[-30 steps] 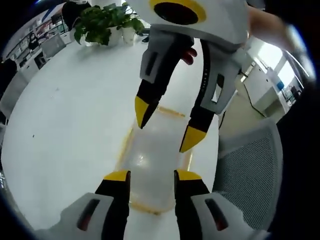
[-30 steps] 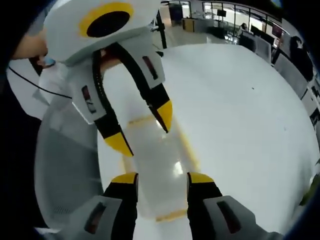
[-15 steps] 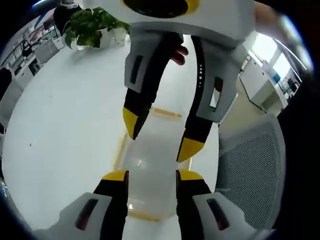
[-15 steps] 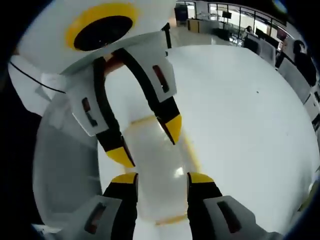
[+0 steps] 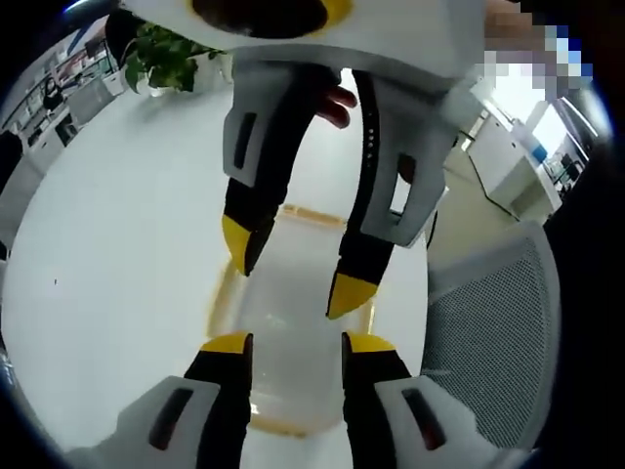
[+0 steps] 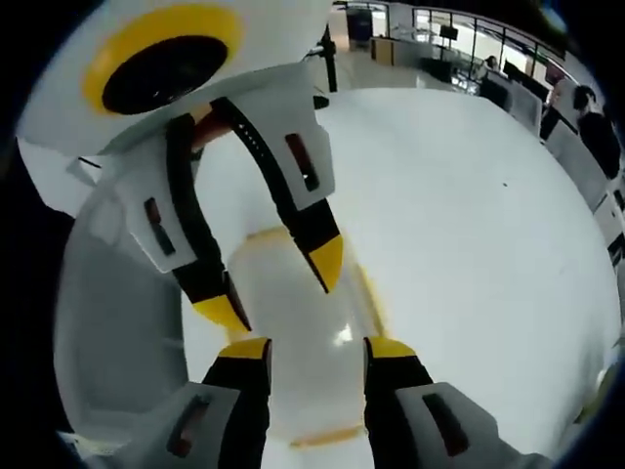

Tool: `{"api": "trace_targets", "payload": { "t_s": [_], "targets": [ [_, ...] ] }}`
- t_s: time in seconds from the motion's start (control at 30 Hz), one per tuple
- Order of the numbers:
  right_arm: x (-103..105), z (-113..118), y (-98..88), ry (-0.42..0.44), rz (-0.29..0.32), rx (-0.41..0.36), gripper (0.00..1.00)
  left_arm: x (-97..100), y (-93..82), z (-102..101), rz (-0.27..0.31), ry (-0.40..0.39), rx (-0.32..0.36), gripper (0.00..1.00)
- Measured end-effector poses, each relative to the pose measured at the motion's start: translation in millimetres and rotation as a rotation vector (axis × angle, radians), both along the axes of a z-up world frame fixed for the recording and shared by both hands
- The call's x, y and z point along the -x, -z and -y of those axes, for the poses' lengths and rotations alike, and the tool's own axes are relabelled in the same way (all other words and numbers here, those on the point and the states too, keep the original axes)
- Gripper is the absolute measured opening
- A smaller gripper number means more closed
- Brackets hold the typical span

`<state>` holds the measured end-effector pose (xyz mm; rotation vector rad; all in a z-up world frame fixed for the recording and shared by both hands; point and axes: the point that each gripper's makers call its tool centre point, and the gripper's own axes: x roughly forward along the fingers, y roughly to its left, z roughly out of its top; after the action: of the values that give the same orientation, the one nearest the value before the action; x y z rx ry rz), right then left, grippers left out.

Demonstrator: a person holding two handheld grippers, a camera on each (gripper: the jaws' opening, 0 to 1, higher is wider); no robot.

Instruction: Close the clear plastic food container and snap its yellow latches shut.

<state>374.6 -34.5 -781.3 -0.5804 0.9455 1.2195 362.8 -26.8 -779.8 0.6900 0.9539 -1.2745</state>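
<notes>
Facing each other across a round white surface (image 5: 117, 254), two handheld grippers meet over a clear plastic food container (image 5: 288, 332) with yellow trim. In the left gripper view, the left gripper (image 5: 288, 344) rises from the bottom centre of the frame, jaws spread apart and grasping nothing, with the container lying between and beyond its yellow tips. The right gripper (image 5: 288, 266) reaches down from the top centre of that frame, its jaws also parted above the container's far half. A yellow latch (image 5: 311, 217) runs along the container's far edge, just above the centre of the frame, and another shows at the near edge at bottom centre. A potted plant (image 5: 161, 57) stands at the upper left, and a grey mesh chair (image 5: 488, 342) sits at the lower right.

In the right gripper view, the right gripper (image 6: 317, 347) stands at bottom centre with jaws released, the container (image 6: 293, 332) between them. The left gripper (image 6: 269, 283) descends from the upper left, jaws apart, tips just over the container. The white surface (image 6: 469, 234) spreads across the right of the frame.
</notes>
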Motion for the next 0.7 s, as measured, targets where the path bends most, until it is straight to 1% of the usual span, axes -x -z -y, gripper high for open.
{"api": "trace_targets", "payload": {
  "t_s": [0.07,0.13,0.17,0.27,0.3,0.33,0.4,0.47,0.6,0.7],
  "targets": [
    [-1.0,-0.1,0.4,-0.001,0.004,0.001,0.36,3.2,-0.1,0.7,-0.008,0.009,-0.001,0.4],
    [-1.8,-0.4,0.3,-0.006,0.013,0.006,0.37,5.2,0.9,-0.1,0.028,0.081,-0.018,0.42],
    [-3.0,-0.4,0.5,-0.009,0.019,0.008,0.38,6.5,1.8,0.5,0.041,0.082,-0.021,0.44],
    [-5.5,-0.5,0.0,-0.012,0.036,0.008,0.39,10.0,2.2,2.3,0.04,0.08,-0.03,0.5],
    [-5.2,-1.0,-0.6,-0.013,0.033,0.005,0.4,10.5,2.3,2.6,0.047,0.087,-0.031,0.51],
    [-6.7,-1.4,-1.6,-0.01,0.035,0.001,0.4,9.9,3.3,1.3,0.066,0.11,-0.044,0.51],
    [-10.7,-0.5,-2.6,-0.005,0.044,0.003,0.41,10.9,4.3,0.1,0.079,0.129,-0.053,0.51],
    [-13.8,-0.3,-3.9,0.002,0.044,-0.003,0.42,10.3,4.1,0.1,0.081,0.129,-0.053,0.51],
    [-19.1,1.4,-0.8,0.011,0.044,-0.006,0.45,9.5,4.1,0.2,0.082,0.119,-0.052,0.5],
    [-16.7,-0.2,3.8,0.017,0.02,-0.012,0.5,9.1,4.2,0.3,0.085,0.115,-0.05,0.5]
  ]
}}
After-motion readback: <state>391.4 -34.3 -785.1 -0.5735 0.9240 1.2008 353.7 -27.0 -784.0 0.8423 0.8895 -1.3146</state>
